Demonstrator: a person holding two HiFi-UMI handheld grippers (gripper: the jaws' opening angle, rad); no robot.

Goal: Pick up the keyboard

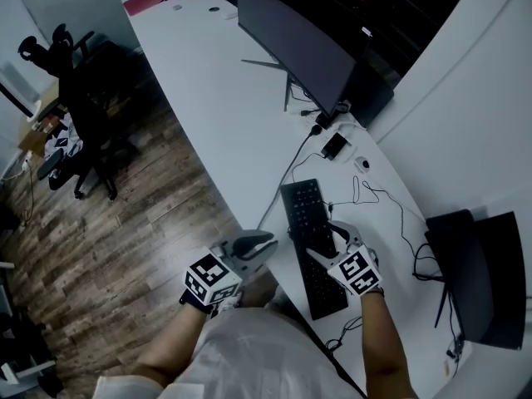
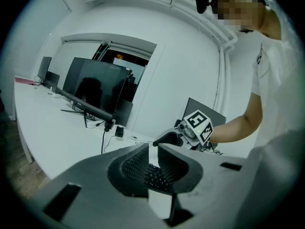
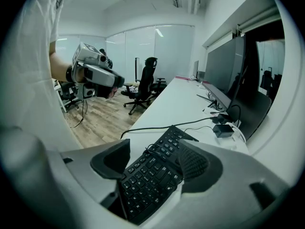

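Items, left to right.

1. Office chair (image 1: 83,110): black, on the wood floor at far left, well apart from the work.
2. Left gripper (image 1: 264,243): held off the near left edge of the desk, over the floor, pointing roughly level. Its jaws are pressed together with nothing between them (image 2: 153,147). Idle.
3. Desk (image 1: 224,115): long white top running from far left to near right.
4. Monitor (image 1: 291,40): large, dark, standing at the far side of the desk.
5. Keyboard (image 1: 309,223): black, lying flat on the desk close to its near edge, its long axis running far to near. A thin cable trails from its far end toward the monitor.
6. Right gripper (image 1: 321,239): tilted down over the near half of the keyboard, jaws spread wide. In the right gripper view the keyboard (image 3: 152,175) lies between the two pads, which straddle its width without pressing on it.
7. Dark flat unit (image 1: 478,281): at the right end of the desk, apart from the keyboard.

Step in hand: lining up the grasp, with nothing lifted yet.

Next move, as judged: lower slightly, close the right jaws across the keyboard's width, then lift evenly. A one-point hold may let the long body tip, and the cable may drag.
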